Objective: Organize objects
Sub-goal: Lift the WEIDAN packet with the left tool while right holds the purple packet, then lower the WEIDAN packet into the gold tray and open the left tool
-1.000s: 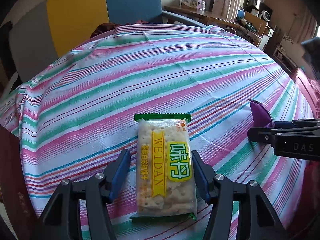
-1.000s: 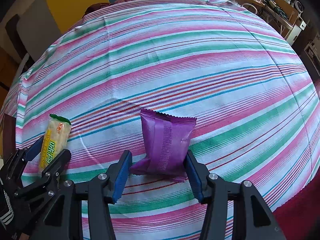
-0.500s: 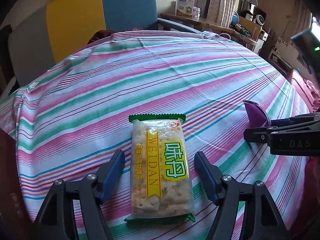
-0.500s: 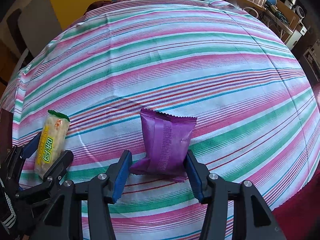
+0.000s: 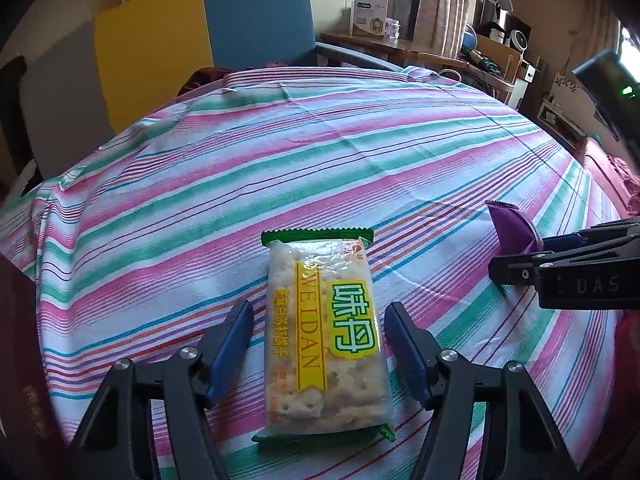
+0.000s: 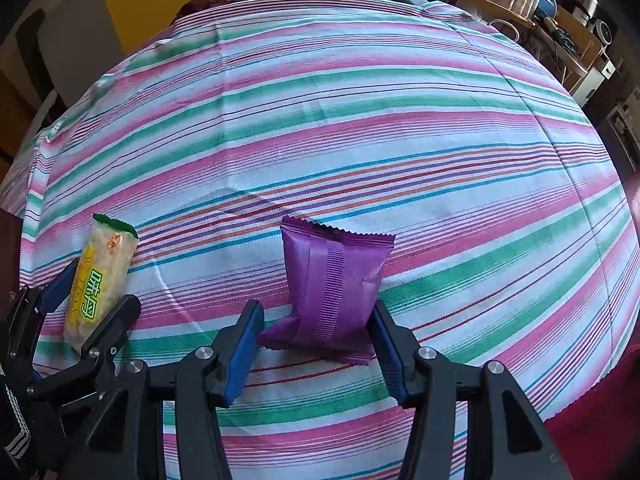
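A clear cracker packet (image 5: 324, 336) with green ends and a yellow label lies flat on the striped tablecloth (image 5: 280, 152). My left gripper (image 5: 317, 309) straddles it. Its jaws are closing, and a narrow gap shows between each blue pad and the packet. A purple snack packet (image 6: 332, 276) sits between the fingers of my right gripper (image 6: 316, 307), whose pads touch its lower end on both sides. In the left wrist view the right gripper (image 5: 516, 256) is at the far right, with the purple packet (image 5: 510, 228) poking out of it. The right wrist view has the left gripper (image 6: 94, 296) and the cracker packet (image 6: 100, 276) at the far left.
Behind the table stand a blue chair back (image 5: 256, 20) and a yellow panel (image 5: 152, 40). A cluttered wooden desk (image 5: 400, 46) with a white box is at the back right. A dark red object (image 5: 20, 340) is at the table's left edge, and red fabric (image 6: 600, 420) hangs below its right edge.
The left jaws have spread off the cracker packet, which they pressed a second ago, and the packet stays on the cloth. The right gripper and purple packet have not moved.
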### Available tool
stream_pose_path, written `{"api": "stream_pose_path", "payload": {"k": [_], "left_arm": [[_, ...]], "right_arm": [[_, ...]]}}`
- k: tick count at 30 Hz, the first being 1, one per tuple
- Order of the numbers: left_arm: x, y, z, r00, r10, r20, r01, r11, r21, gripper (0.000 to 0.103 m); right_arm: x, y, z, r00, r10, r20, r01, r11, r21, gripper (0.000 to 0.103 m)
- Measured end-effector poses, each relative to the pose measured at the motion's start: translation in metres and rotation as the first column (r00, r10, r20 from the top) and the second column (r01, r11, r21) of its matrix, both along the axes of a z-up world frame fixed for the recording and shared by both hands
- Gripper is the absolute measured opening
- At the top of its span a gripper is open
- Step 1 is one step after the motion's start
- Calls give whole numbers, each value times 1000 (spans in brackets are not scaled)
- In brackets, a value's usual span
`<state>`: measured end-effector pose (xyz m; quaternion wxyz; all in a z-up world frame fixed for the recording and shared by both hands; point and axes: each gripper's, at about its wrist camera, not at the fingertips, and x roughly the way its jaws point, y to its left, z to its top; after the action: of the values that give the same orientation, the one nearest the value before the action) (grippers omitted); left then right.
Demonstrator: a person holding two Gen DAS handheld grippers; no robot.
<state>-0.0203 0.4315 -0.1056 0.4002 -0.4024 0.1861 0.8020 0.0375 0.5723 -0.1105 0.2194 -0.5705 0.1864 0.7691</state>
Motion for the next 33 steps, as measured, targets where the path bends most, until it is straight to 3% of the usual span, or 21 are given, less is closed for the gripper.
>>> {"api": "stream_pose_path", "payload": {"k": [7,11,22,33], "left_arm": [[0,-2,1,1000,16,-15,-16,1000,3,61],[-2,-7,2,999,44,-19,-44,999,15,47],[8,-23,15,995,80,-55,-80,997,3,47],[25,-82,72,987,136,-87,-126,986,108,47]], "right_arm": [[7,5,0,1000,-5,-9,5,1000,-6,57],[10,7,1,1000,1,-7,-1,1000,0,56],[19,17,4,1000,21,-17,-21,1000,22,56],[31,28,7,999,30,-15,-29,999,39,55]]}}
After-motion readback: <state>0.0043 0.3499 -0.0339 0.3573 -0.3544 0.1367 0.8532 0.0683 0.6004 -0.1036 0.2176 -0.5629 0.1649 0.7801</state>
